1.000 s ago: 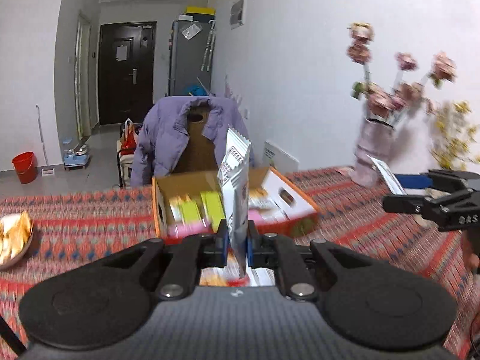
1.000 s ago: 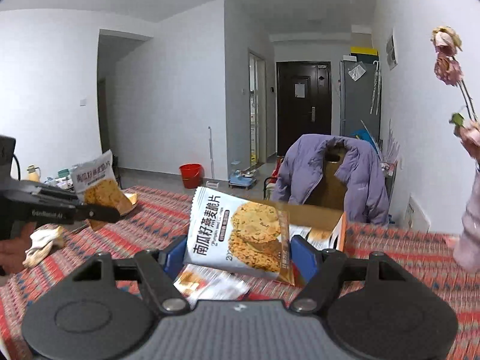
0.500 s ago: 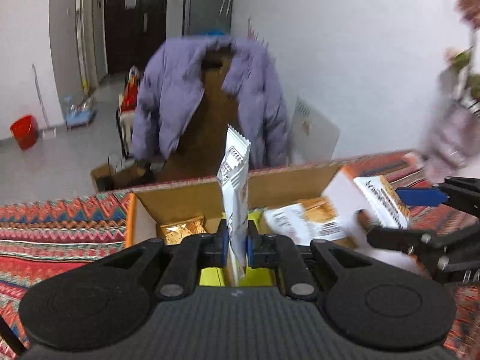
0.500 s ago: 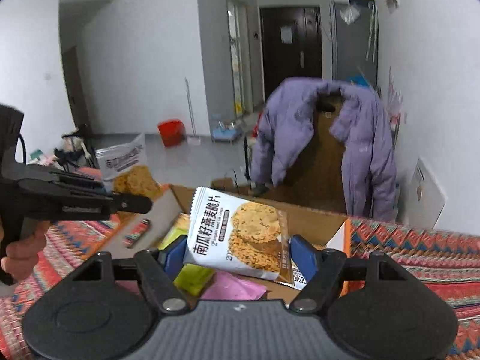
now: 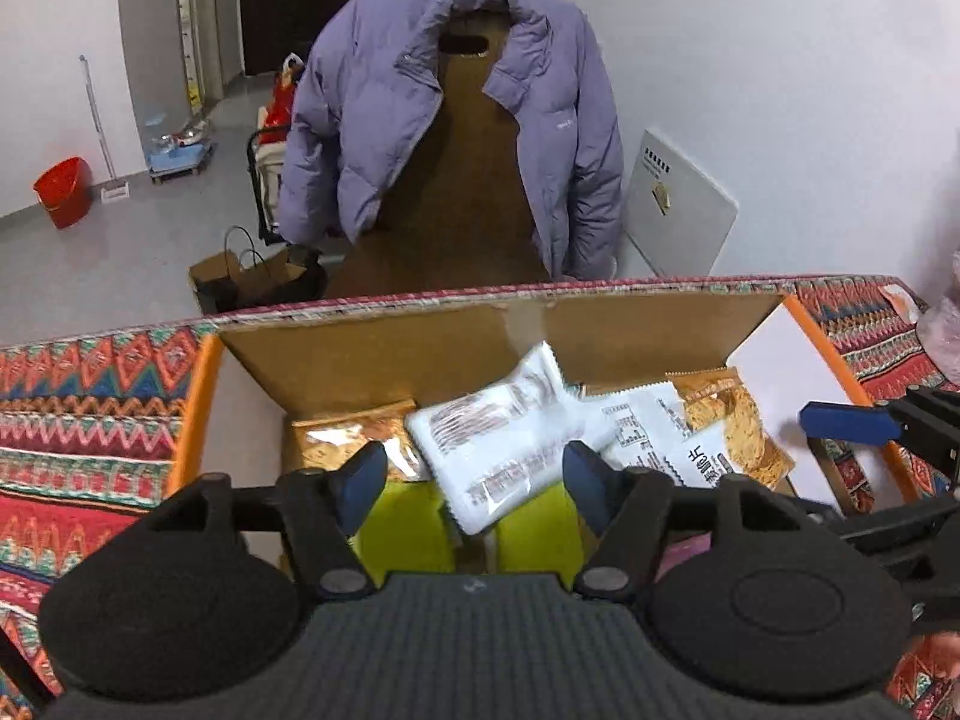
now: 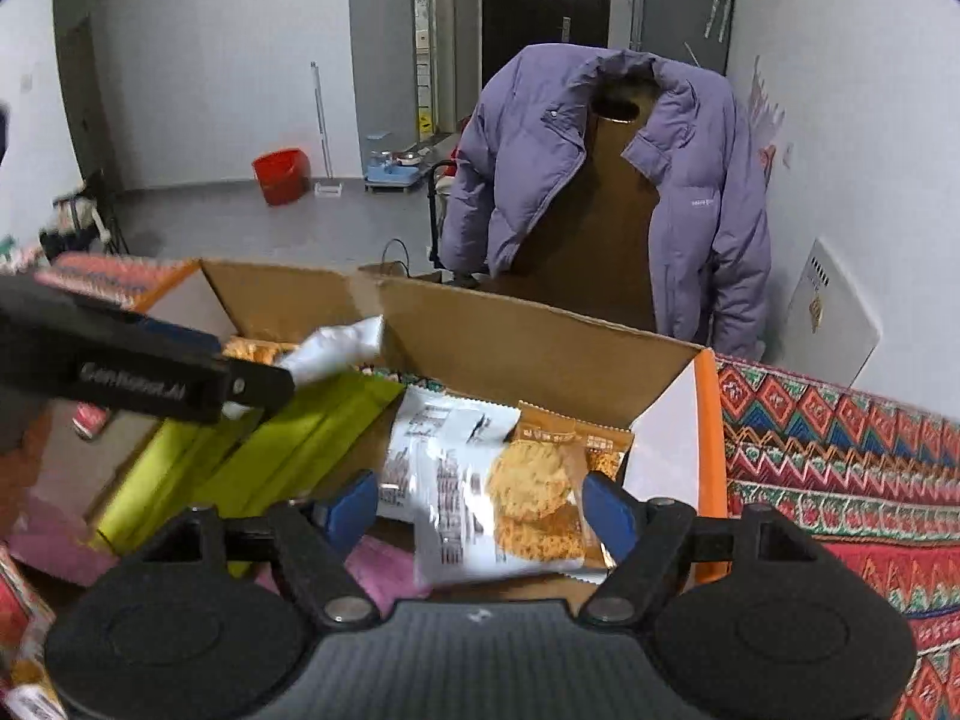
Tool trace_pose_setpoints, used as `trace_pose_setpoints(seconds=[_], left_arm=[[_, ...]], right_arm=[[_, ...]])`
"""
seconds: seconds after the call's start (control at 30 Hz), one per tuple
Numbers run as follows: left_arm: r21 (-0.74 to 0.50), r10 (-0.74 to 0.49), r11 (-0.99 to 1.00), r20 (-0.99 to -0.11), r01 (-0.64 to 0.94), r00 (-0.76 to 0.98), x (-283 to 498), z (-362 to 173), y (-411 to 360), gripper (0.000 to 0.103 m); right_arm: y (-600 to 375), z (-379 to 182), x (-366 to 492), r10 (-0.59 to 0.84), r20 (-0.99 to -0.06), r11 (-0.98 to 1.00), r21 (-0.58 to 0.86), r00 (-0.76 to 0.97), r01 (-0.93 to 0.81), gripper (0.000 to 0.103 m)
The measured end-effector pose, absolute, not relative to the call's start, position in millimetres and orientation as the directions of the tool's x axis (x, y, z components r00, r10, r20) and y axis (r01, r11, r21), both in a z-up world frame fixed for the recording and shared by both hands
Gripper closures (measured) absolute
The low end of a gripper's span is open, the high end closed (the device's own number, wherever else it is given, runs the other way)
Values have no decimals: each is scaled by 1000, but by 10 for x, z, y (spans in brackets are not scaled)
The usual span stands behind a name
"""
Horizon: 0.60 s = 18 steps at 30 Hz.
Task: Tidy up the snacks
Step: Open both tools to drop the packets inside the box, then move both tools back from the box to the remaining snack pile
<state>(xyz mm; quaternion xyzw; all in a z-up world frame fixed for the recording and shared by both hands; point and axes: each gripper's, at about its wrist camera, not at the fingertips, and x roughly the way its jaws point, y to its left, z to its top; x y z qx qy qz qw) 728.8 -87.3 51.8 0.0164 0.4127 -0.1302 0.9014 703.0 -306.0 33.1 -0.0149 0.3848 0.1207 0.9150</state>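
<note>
An open cardboard box (image 5: 372, 348) with orange rims stands on the patterned tablecloth. My left gripper (image 5: 474, 480) is open above it; a white snack packet (image 5: 510, 450) lies loose between its blue fingers, blurred. My right gripper (image 6: 480, 504) is open over the box's (image 6: 510, 336) right part; an oat-cracker packet (image 6: 504, 510) lies loose between its fingers on other packets. Yellow-green boxes (image 6: 258, 450) sit inside the box. The left gripper shows in the right wrist view (image 6: 150, 372), the right gripper in the left wrist view (image 5: 870, 426).
A chair draped with a purple jacket (image 5: 450, 120) stands behind the table. Patterned tablecloth (image 6: 840, 468) spreads right of the box. A pink packet (image 6: 384, 564) lies in the box. A red bucket (image 5: 63, 189) and a paper bag (image 5: 252, 282) are on the floor.
Both grippers moved forward over the box and opened. The left let go of its white packet and the right let go of the oat-cracker packet; both dropped into the box.
</note>
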Motion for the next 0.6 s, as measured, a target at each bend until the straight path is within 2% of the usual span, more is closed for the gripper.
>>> trace_pose_setpoints(seconds=[0.1, 0.2, 0.37, 0.47, 0.53, 0.6], left_arm=[[-92, -226, 967, -735, 237, 639, 7202, 683, -804, 20], [-80, -219, 969, -724, 235, 654, 7043, 860, -743, 15], [-90, -224, 969, -716, 231, 661, 6721, 1118, -644, 13], [-105, -249, 963, -698, 248, 672, 6432, 1246, -611, 7], [-99, -256, 960, -684, 261, 683, 6208, 1314, -606, 6], [-89, -251, 962, -667, 260, 702, 5965, 1374, -592, 0]], right_arm=[[-3211, 473, 6972, 241, -682, 969, 138, 690, -203, 19], [-3326, 586, 6857, 271, -663, 962, 201, 698, -183, 18], [-3359, 791, 6652, 253, -662, 967, 189, 705, -169, 18], [-3331, 947, 6442, 261, -648, 965, 180, 716, -189, 16], [-3310, 1043, 6303, 270, -640, 963, 181, 719, -200, 16], [-3299, 1132, 6140, 272, -635, 962, 178, 724, -205, 15]])
